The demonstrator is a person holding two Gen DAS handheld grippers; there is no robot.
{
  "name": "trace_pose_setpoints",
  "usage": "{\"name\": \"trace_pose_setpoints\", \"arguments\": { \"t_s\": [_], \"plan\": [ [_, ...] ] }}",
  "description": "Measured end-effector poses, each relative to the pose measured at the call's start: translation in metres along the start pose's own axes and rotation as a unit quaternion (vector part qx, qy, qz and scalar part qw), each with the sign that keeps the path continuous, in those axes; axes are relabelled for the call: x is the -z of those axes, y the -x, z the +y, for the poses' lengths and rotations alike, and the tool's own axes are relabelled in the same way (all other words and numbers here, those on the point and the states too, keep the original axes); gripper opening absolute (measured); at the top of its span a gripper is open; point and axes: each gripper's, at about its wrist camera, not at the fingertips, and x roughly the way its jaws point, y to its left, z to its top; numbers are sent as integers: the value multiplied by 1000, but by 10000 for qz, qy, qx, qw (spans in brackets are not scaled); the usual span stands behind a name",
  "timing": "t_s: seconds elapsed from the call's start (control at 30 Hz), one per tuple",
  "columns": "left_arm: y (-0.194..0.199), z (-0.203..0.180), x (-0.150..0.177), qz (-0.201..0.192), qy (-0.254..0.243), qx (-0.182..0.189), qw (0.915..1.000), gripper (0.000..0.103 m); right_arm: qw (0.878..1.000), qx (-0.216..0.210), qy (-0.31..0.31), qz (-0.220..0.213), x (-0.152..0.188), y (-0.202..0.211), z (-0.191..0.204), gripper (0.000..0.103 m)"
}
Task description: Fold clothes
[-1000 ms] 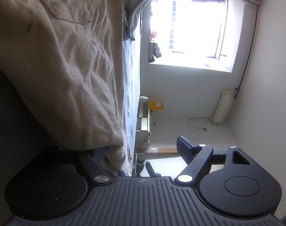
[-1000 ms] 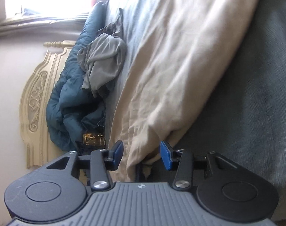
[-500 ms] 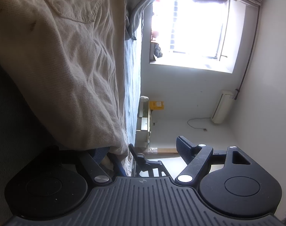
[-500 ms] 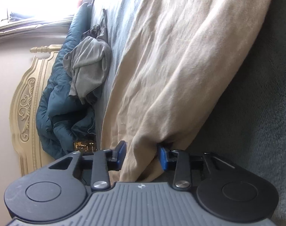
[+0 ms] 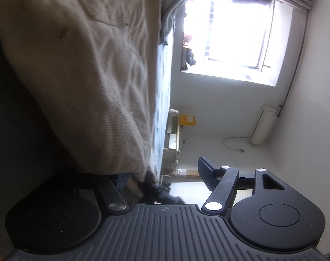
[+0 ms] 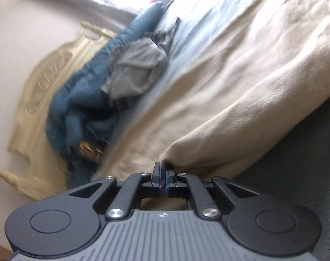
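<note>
Two tongs work one beige garment [image 6: 241, 91], which looks like trousers, spread over a grey-blue bed [image 6: 299, 174] and filling the right half of the right wrist frame and the upper left of the left wrist frame. The right tongs [image 6: 162, 177], at lower centre of their frame, are pinched tight on a corner of the cloth's edge, with a thin fold caught between the blue pads. The left tongs [image 5: 165, 174] stand about half open and are closing; the near hem hangs between the fingers at lower centre of the frame, and the pads are not yet seen pressing on it.

By its deep creases and visible weave, the cloth is probably soft, limp cotton twill with some weight: it will sag between two grips and drag on the bed rather than slide. Hems and corners, where layers are doubled, are likely the surest holds. A grey shirt [image 6: 136, 74] and a teal blanket [image 6: 78, 104] lie bunched at the left of the right wrist frame.
</note>
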Motion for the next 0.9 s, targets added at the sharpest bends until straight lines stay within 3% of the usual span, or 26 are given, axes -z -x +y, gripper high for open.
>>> {"name": "trace_pose_setpoints", "arguments": {
  "t_s": [0.17, 0.3, 0.37, 0.53, 0.67, 0.8, 0.9],
  "plan": [
    [3, -4, -1, 88, -154, -146, 9997, 65, 9999, -76, -93, 37, 4, -5, -17, 2],
    [24, -25, 6, 163, -859, -563, 9946, 75, 10000, -3, 45, 3, 8, -5, -12, 2],
    [40, -40, 11, 159, -1254, -656, 9898, 75, 9999, 46, 144, -17, 10, -5, -9, 2],
    [60, -81, 20, -18, -2039, -241, 9787, 75, 9984, 187, 515, -117, 15, -5, -2, 2],
    [26, -91, 17, 24, -2598, -396, 9648, 74, 9978, 234, 594, -185, 19, -4, 0, 2],
    [-22, -72, 19, 221, -3121, -1242, 9416, 68, 9969, 307, 674, -248, 21, -4, 3, 2],
    [-15, -54, 9, 233, -2973, -1279, 9459, 63, 9960, 391, 750, -298, 23, -3, 4, 1]
  ]
}}
